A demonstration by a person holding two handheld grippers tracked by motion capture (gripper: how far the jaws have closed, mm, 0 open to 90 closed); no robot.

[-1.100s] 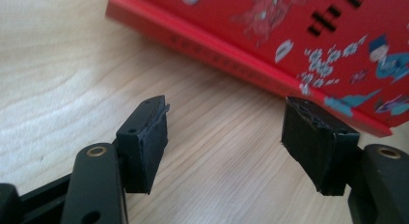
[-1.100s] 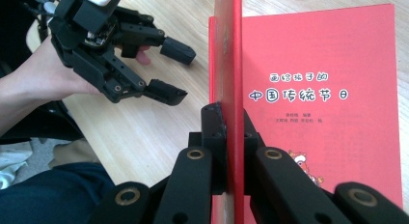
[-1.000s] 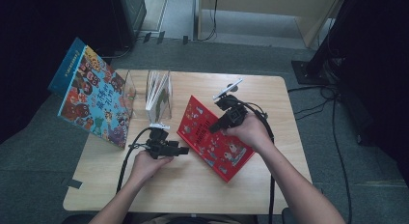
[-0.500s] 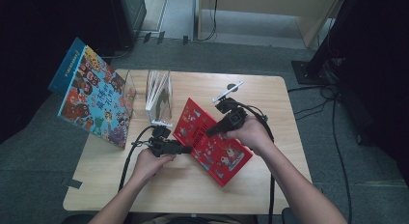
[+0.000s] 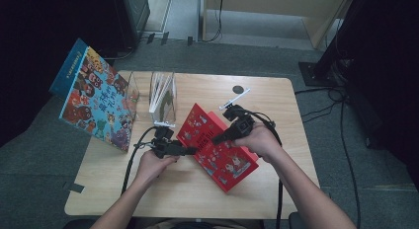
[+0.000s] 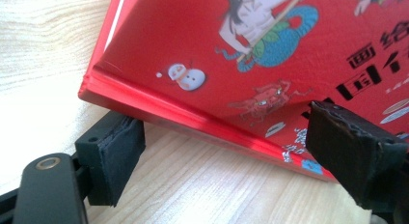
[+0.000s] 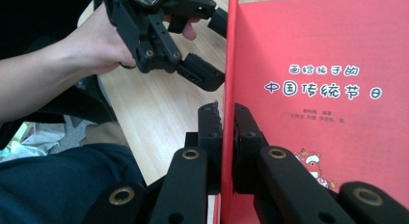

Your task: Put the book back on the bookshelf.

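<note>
Red book (image 5: 217, 145): cover pinched by right tongs (image 7: 227, 119), corner between left tongs (image 6: 231, 161), just spread wide.

Recording studio: lone table (image 5: 148, 199), floor cables (image 5: 341, 98), dark stands (image 5: 341, 41).

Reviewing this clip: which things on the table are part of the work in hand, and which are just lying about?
In the job:
- red book, its cover pinched by the right tool
- left tool, jaws just opened, open around the book's edge

Lying about:
- blue picture book
- clear book stand
- white pen
</note>
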